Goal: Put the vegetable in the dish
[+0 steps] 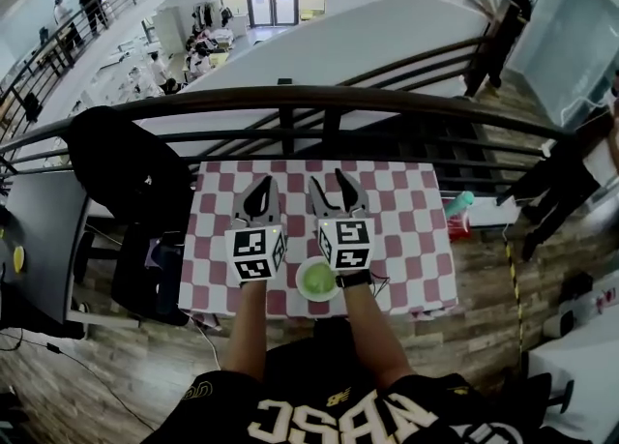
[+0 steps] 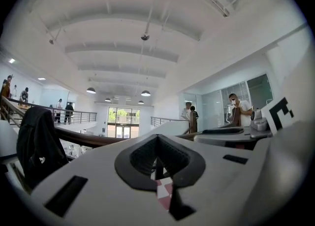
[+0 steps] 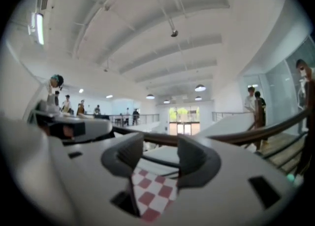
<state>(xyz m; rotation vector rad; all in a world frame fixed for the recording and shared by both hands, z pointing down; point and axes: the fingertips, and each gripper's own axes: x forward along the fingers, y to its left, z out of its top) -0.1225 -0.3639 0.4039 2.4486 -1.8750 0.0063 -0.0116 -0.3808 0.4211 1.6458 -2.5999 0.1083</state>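
Your left gripper (image 1: 259,192) is shut with nothing in it, your right gripper (image 1: 336,191) is partly open and empty, and the dish (image 1: 316,280) is by your right wrist.

— What is on the table (image 1: 406,229)?
— A red-and-white checked cloth (image 1: 211,239), and a round dish (image 1: 316,281), green inside, at the near edge.
— And the grippers?
— Both hang over the cloth. The left gripper (image 1: 257,198) has its jaws together. The right gripper (image 1: 335,196) has them apart, empty.
— Anything at the left?
— A black jacket (image 1: 126,166) beside the table.
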